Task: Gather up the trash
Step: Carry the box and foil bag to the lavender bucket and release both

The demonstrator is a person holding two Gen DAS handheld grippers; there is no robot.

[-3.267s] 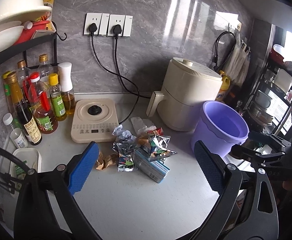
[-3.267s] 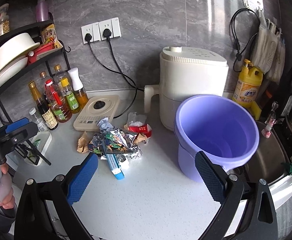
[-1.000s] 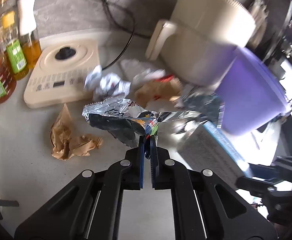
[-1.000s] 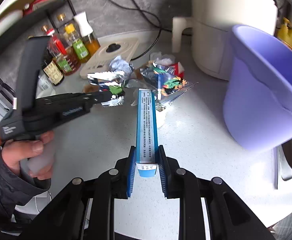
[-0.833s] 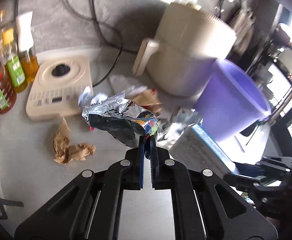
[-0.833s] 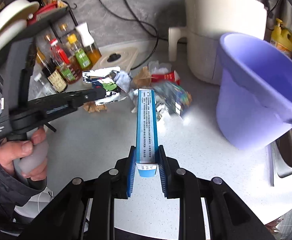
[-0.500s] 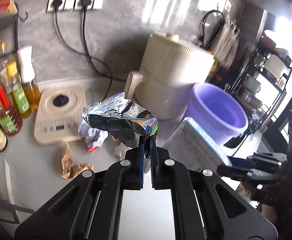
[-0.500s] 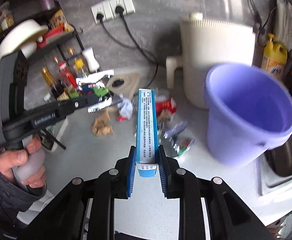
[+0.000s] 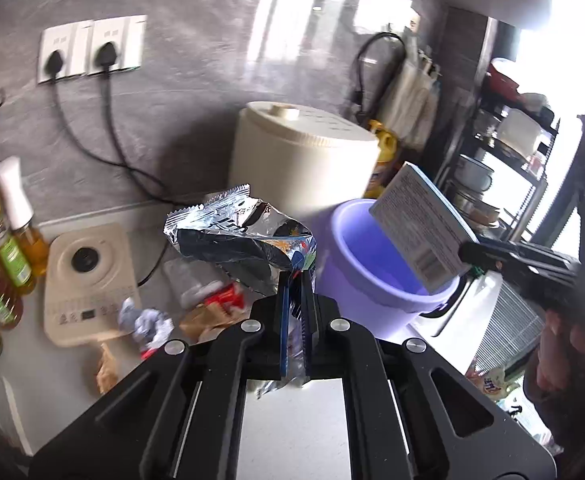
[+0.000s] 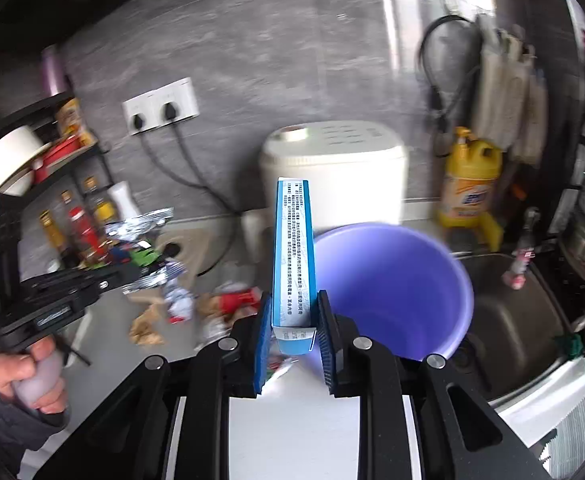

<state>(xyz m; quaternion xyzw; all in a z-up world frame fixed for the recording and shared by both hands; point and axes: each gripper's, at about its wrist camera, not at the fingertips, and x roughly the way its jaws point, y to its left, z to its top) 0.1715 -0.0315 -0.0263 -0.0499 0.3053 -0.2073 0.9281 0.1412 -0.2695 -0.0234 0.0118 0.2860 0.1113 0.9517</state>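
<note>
My left gripper (image 9: pixel 296 280) is shut on a crumpled silver foil snack bag (image 9: pixel 240 236) and holds it up above the counter, left of the purple bucket (image 9: pixel 376 272). My right gripper (image 10: pixel 294 312) is shut on a flat blue and white box (image 10: pixel 294 252), held on edge just left of the bucket's (image 10: pixel 392 288) rim. In the left wrist view the box (image 9: pixel 420 224) hangs over the bucket's right rim. Loose trash stays on the counter: red wrapper (image 9: pixel 224 300), white crumpled wrapper (image 9: pixel 148 320), brown paper (image 9: pixel 106 368).
A cream air fryer (image 9: pixel 300 152) stands behind the bucket. A cream cooker plate (image 9: pixel 88 280) and oil bottles (image 9: pixel 8 248) are at the left. A yellow detergent bottle (image 10: pixel 472 180) and a sink (image 10: pixel 504 320) are at the right. Two cords hang from wall sockets (image 9: pixel 92 48).
Both grippers have risen and swung right toward the bucket, carrying the foil bag and the box. The box now hangs at the bucket's rim.
</note>
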